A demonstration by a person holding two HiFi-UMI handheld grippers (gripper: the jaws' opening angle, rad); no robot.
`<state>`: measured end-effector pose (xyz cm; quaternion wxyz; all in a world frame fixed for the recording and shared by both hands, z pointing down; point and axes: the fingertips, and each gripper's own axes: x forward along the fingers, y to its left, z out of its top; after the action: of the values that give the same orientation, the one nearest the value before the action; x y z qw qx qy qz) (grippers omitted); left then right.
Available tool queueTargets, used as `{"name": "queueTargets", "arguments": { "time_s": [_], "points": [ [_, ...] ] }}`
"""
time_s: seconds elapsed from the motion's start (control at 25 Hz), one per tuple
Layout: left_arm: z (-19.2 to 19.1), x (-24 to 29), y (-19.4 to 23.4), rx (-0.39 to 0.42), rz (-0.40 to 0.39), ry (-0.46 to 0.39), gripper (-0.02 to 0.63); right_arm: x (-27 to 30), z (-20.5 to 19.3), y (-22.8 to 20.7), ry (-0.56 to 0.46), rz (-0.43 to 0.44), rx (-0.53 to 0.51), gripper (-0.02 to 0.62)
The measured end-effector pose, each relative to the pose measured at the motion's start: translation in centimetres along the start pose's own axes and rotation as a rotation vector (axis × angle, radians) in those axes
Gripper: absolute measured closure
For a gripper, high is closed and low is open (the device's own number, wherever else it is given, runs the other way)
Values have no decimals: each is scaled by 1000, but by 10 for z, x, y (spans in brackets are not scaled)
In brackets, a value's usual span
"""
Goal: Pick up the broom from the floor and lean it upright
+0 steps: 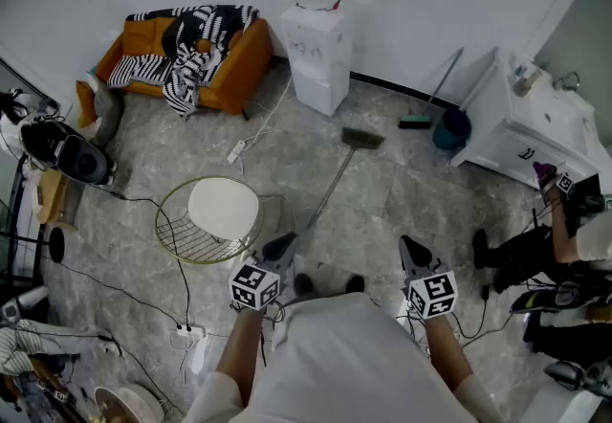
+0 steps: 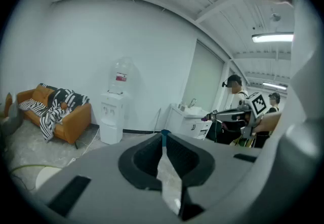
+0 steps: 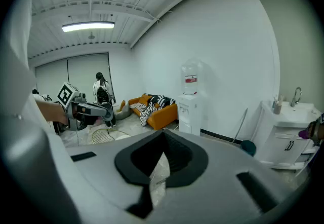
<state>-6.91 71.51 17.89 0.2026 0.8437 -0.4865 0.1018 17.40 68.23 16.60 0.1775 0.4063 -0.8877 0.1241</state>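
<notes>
The broom [image 1: 337, 174] lies flat on the grey floor, its dark head [image 1: 362, 137] toward the water dispenser and its thin handle running down toward me. My left gripper [image 1: 278, 248] [image 2: 163, 139] hovers just beside the near end of the handle, apart from it, with its jaws shut and nothing between them. My right gripper [image 1: 414, 253] [image 3: 163, 135] hangs further right over bare floor, shut and holding nothing. Each gripper shows at the edge of the other's view.
A wire side table with a white round top [image 1: 218, 216] stands left of the left gripper. Cables and a power strip [image 1: 187, 335] lie on the floor. Behind are a water dispenser [image 1: 316, 57], an orange sofa [image 1: 191, 53], a white cabinet [image 1: 521, 124], a teal bucket [image 1: 451, 129] and a leaning mop [image 1: 435, 91]. People stand at the right.
</notes>
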Motion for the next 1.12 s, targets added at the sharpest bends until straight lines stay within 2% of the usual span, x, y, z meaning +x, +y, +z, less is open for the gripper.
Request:
{"name": "queueTargets", "arguments": {
  "time_s": [0.68,0.92,1.12],
  "points": [
    [-4,19,-31,-3,70,12,578,-8,-3,-37,-8,55,34,595],
    [-3,23,-25,-19,102,15,578,0,-21,-48,30,62,78,595],
    [-12,32,-11,-26,98,42,578,16,-31,-51,50,62,123,595]
  ]
}}
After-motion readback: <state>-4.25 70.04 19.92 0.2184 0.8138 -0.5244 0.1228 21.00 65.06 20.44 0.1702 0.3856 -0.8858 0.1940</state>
